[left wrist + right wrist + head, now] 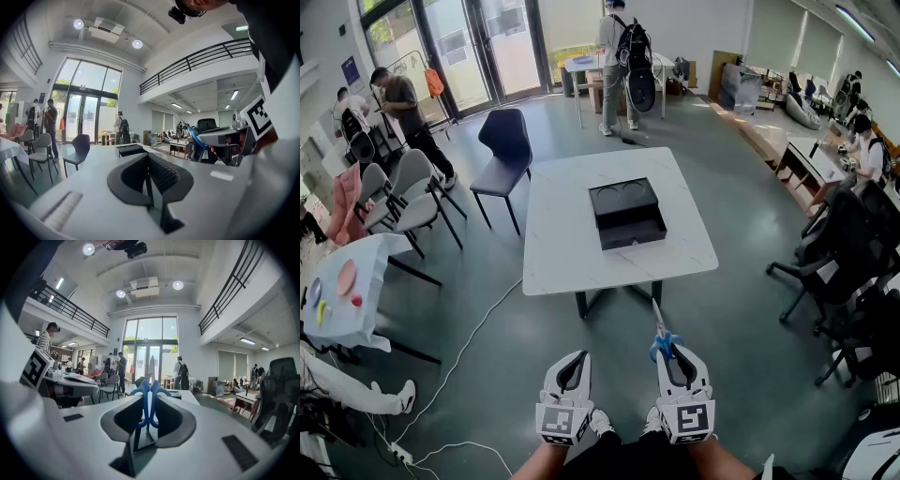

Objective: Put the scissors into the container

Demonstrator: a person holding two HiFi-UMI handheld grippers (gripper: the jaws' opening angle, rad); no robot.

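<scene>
Grey floor lies between me and the white table (562,225), where the black container (623,199) sits near the middle, well ahead of both tongs. Right tongs (678,352) — clamped on the blue handles of the scissors (660,337), blades pointing forward toward the table. Left tongs (573,364) — jaws together, nothing between them. Step in hand, as I judge it: carrying the scissors across. To do it well, I should hold a firm squeeze on the handles, bring the blade tips over the container's opening, lower them inside, and only then let go.
</scene>
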